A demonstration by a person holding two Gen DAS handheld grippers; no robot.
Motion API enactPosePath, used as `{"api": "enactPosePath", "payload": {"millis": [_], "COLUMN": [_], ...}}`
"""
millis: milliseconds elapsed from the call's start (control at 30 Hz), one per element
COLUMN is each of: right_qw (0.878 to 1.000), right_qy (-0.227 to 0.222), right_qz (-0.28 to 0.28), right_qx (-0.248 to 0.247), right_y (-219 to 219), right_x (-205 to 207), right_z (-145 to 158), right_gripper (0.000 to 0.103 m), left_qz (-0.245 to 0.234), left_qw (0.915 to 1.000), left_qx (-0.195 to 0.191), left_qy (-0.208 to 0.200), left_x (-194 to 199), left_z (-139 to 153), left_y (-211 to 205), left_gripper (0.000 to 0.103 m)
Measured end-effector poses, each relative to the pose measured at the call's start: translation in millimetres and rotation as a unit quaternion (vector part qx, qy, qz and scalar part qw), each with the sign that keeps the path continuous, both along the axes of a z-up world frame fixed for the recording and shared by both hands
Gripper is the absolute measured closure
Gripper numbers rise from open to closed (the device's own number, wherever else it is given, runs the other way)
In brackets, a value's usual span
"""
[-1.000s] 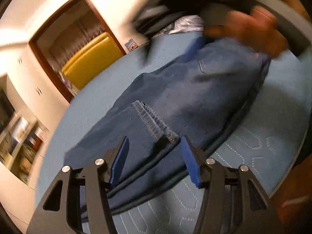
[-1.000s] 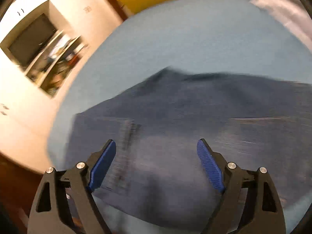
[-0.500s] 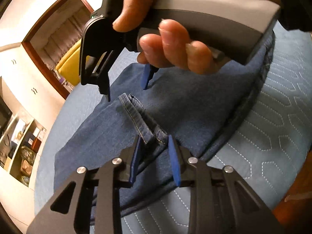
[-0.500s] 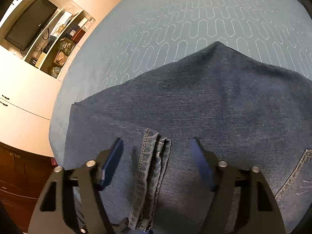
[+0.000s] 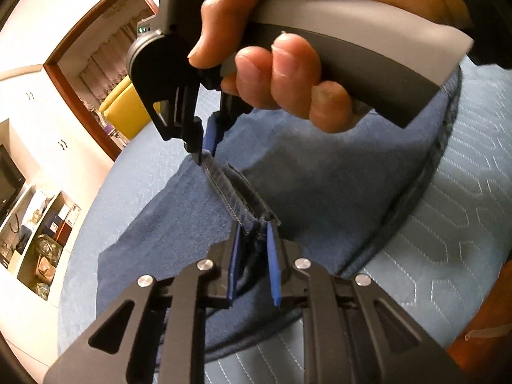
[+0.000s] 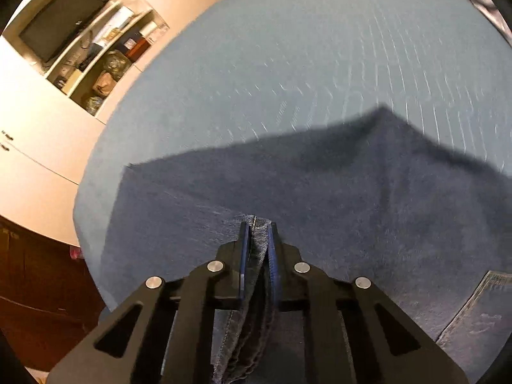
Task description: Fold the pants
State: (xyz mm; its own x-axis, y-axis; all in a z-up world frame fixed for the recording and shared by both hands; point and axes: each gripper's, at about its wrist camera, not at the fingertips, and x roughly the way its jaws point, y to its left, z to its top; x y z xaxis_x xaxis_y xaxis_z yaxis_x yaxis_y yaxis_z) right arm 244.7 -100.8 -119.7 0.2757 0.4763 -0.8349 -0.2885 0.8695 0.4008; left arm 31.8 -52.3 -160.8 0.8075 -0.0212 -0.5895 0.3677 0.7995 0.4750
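Quilted blue bedding (image 5: pixel 464 224), stitched in pale hexagon and zigzag lines, fills both views beneath our dark blue denim pants (image 5: pixel 320 198), which lie spread across the middle of each frame. Our left gripper (image 5: pixel 252 243), black with blue pads, is pinched narrow on a thick stitched hem fold at lower centre. Our right gripper (image 6: pixel 257 233) is clamped tight on the same hem ridge (image 6: pixel 256 224); our bare hand (image 5: pixel 288 73) grips its grey handle. Open white shelves (image 6: pixel 96 64) at upper left hold boxes and bags beside a black television (image 6: pixel 60 16); any labels are too small to read.
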Motion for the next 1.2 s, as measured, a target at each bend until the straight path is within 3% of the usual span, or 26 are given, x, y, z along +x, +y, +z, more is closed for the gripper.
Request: {"api": "enactPosePath", "payload": {"millis": [133, 167, 200, 233, 267, 300, 367, 400, 467, 500, 600, 667, 700, 833, 867, 967, 1100, 1200], "right_qw": [1.000, 1.000, 1.000, 1.000, 1.000, 0.999, 0.996, 0.993, 0.984, 0.982, 0.972, 0.970, 0.969, 0.964, 0.959, 0.957, 0.957, 0.961], "right_qy": [0.009, 0.013, 0.010, 0.002, 0.000, -0.004, -0.049, -0.076, -0.136, -0.157, -0.211, -0.220, -0.220, -0.205, -0.201, -0.178, -0.164, -0.154], "right_qz": [0.000, 0.003, 0.005, 0.001, -0.003, -0.009, -0.023, -0.029, -0.035, -0.025, -0.013, -0.017, -0.022, -0.015, -0.019, -0.018, -0.022, -0.032], "right_qx": [-0.021, -0.028, -0.029, -0.026, -0.027, -0.033, -0.070, -0.087, -0.108, -0.106, -0.101, -0.101, -0.112, -0.166, -0.197, -0.229, -0.240, -0.227], "right_y": [-2, -2, -2, -3, -4, -5, -3, -2, 8, 16, 51, 71, 82, 110, 115, 118, 114, 110], "right_x": [0, 0, -1, -4, -5, -8, -18, -24, -45, -55, -88, -101, -105, -107, -105, -99, -101, -100], "right_z": [-17, -25, -28, -26, -24, -19, -1, 10, 33, 42, 58, 56, 51, 21, 9, -16, -38, -42], "right_gripper": [0.091, 0.091, 0.090, 0.090, 0.087, 0.076, 0.065, 0.048, 0.022, 0.022, 0.012, 0.011, 0.011, 0.011, 0.011, 0.011, 0.011, 0.011], "left_qz": [0.001, 0.001, -0.002, -0.010, -0.010, -0.003, 0.042, 0.064, 0.134, 0.172, 0.272, 0.300, 0.307, 0.287, 0.284, 0.281, 0.280, 0.281], "left_qw": [0.9999, 0.9999, 0.9999, 0.9996, 0.9990, 0.9978, 0.9891, 0.9829, 0.9594, 0.9479, 0.8940, 0.8694, 0.8611, 0.8200, 0.8206, 0.8220, 0.8534, 0.8604], "left_qx": [0.008, 0.008, 0.003, -0.017, -0.039, -0.064, -0.140, -0.172, -0.247, -0.268, -0.354, -0.388, -0.401, -0.485, -0.484, -0.481, -0.424, -0.410], "left_qy": [0.009, 0.010, 0.013, 0.020, 0.021, 0.019, 0.018, 0.018, 0.021, 0.018, 0.043, 0.058, 0.063, 0.101, 0.106, 0.120, 0.116, 0.112], "left_x": [4, 6, 5, 2, -1, -3, -6, -6, -3, -2, -4, -10, -15, -26, -25, -22, -22, -24], "left_z": [-11, -12, -11, -5, 2, 11, 35, 42, 55, 57, 49, 41, 37, 19, 15, 5, -4, -2], "left_y": [-6, -4, -4, -2, 3, 11, 46, 64, 123, 151, 247, 282, 296, 328, 327, 318, 306, 303], "left_gripper": [0.087, 0.083, 0.076, 0.059, 0.053, 0.053, 0.053, 0.053, 0.053, 0.053, 0.055, 0.056, 0.056, 0.056, 0.056, 0.056, 0.057, 0.059]}}
